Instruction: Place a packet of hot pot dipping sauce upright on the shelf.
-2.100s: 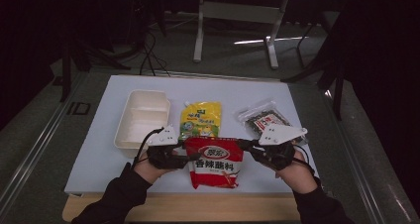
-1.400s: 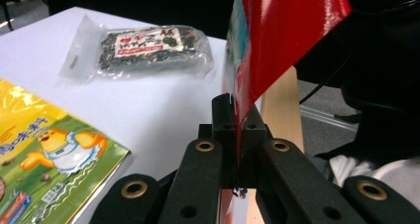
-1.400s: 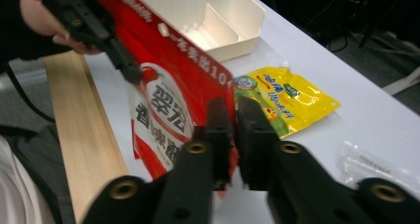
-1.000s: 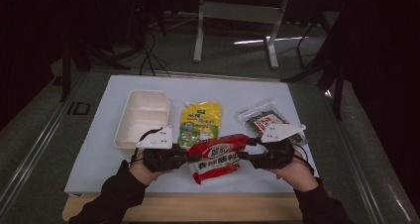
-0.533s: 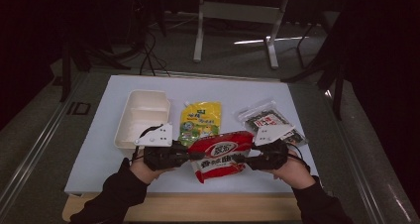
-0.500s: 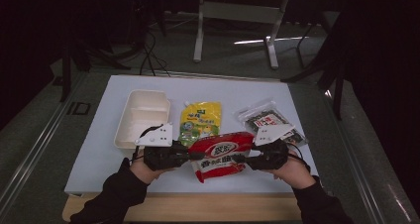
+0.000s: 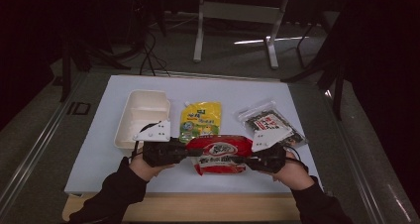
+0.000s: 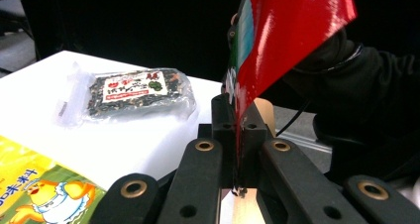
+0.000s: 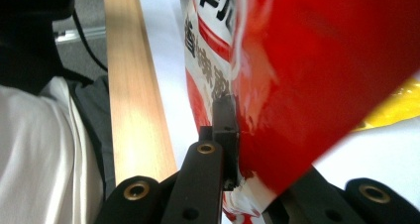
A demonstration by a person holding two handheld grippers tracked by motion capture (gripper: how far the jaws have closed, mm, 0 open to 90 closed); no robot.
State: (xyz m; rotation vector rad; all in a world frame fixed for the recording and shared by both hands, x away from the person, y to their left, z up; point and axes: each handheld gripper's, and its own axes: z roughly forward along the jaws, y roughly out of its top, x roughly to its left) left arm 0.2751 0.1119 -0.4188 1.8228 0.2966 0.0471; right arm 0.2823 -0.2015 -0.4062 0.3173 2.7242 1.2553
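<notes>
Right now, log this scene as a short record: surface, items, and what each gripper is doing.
surface: white table top with a wooden front edge
held item: red packet, raised between both grippers
left gripper: shut on the red packet's left edge, fingers pinching the film
right gripper: shut on the red packet's right edge
white container: open, empty, at the left of the table
yellow pouch: lying flat, middle, behind the red packet
clear bag of dark mix: lying flat, at the right
</notes>
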